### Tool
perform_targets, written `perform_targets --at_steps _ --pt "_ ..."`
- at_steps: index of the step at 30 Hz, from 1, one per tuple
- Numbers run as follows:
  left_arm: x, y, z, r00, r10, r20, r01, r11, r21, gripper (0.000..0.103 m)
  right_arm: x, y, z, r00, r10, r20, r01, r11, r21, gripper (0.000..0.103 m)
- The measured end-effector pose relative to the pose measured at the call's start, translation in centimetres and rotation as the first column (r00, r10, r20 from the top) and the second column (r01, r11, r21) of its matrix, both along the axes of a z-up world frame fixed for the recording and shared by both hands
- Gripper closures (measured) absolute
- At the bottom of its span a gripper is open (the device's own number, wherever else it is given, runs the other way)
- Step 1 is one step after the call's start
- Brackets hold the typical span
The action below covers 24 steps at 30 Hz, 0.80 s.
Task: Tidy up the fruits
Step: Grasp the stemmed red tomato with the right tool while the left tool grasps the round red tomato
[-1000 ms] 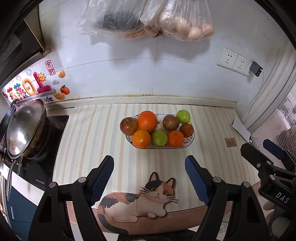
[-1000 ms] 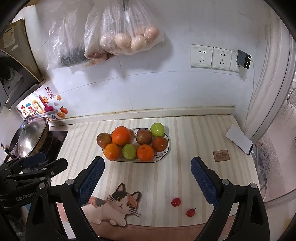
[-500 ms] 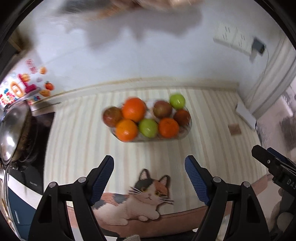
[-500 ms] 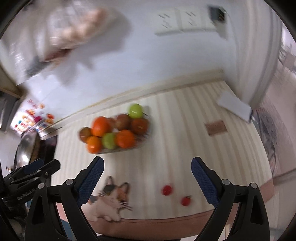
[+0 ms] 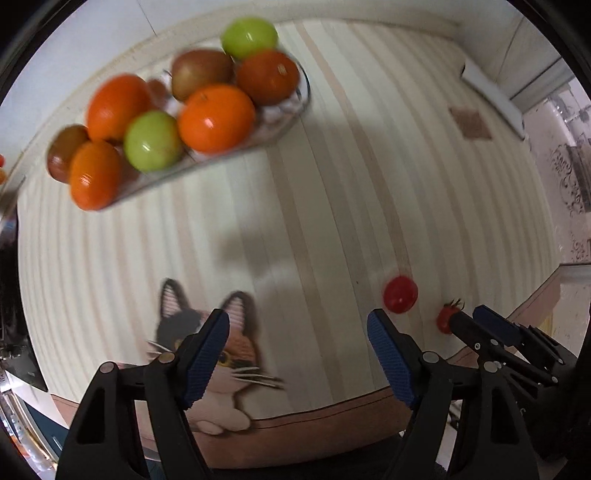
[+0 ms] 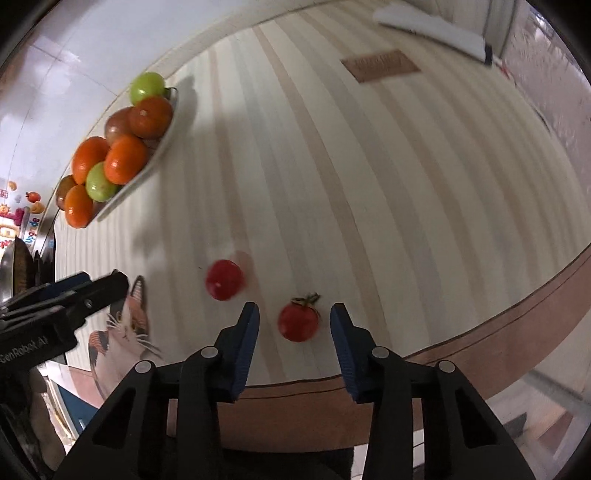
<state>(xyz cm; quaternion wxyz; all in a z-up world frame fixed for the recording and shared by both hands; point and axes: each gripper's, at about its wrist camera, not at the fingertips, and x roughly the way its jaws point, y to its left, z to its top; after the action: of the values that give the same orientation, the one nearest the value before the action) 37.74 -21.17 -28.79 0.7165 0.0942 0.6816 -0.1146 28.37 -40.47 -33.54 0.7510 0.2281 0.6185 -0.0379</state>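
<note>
A glass dish (image 5: 300,96) at the back left holds oranges (image 5: 216,118), green apples (image 5: 153,141) and brownish apples. Two cherry tomatoes lie near the counter's front edge. The stemmed tomato (image 6: 298,322) sits between the fingers of my right gripper (image 6: 294,309), whose jaws are closing; a gap still shows on each side of it. The other tomato (image 6: 224,279) lies just to its left, blurred. My left gripper (image 5: 297,334) hangs over the cat mat with its jaws closing slightly and nothing between them. That bare tomato (image 5: 400,294) lies just past its right finger.
A cat-shaped mat (image 5: 236,350) lies at the front left of the striped counter (image 6: 332,166). A brown card (image 6: 380,64) and a white folded sheet (image 6: 432,26) lie at the back right. The counter's brown front edge (image 6: 480,332) runs close under both grippers. A metal pan (image 6: 14,266) stands far left.
Both grippers have dropped toward the counter and tipped downward, so the wall and hanging bags have left view. The right jaws have narrowed around the stemmed tomato.
</note>
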Motion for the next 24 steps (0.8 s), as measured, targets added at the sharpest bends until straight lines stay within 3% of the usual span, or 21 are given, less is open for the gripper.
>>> perform_targets --at_steps 7,11,24 --pt "-0.2 -1.4 -1.5 0.998 -0.023 -0.052 0.022 1.000 -0.018 0.028 0.5 0.4 -1.5 1.000 0.025 -0.007 -0.025 1.000 0.009 0.065" --pt "-0.1 -3.0 -1.9 0.997 -0.042 -0.064 0.040 0.999 -0.033 0.028 0.4 1.0 -1.4 0.998 0.056 0.010 -0.055 0.998 -0.024 0.074" --pt "-0.8 -9.5 -5.0 0.979 -0.179 -0.099 0.176 0.984 -0.036 0.035 -0.4 -2.2 -0.7 1.000 -0.013 0.016 0.014 0.999 -0.035 0.074"
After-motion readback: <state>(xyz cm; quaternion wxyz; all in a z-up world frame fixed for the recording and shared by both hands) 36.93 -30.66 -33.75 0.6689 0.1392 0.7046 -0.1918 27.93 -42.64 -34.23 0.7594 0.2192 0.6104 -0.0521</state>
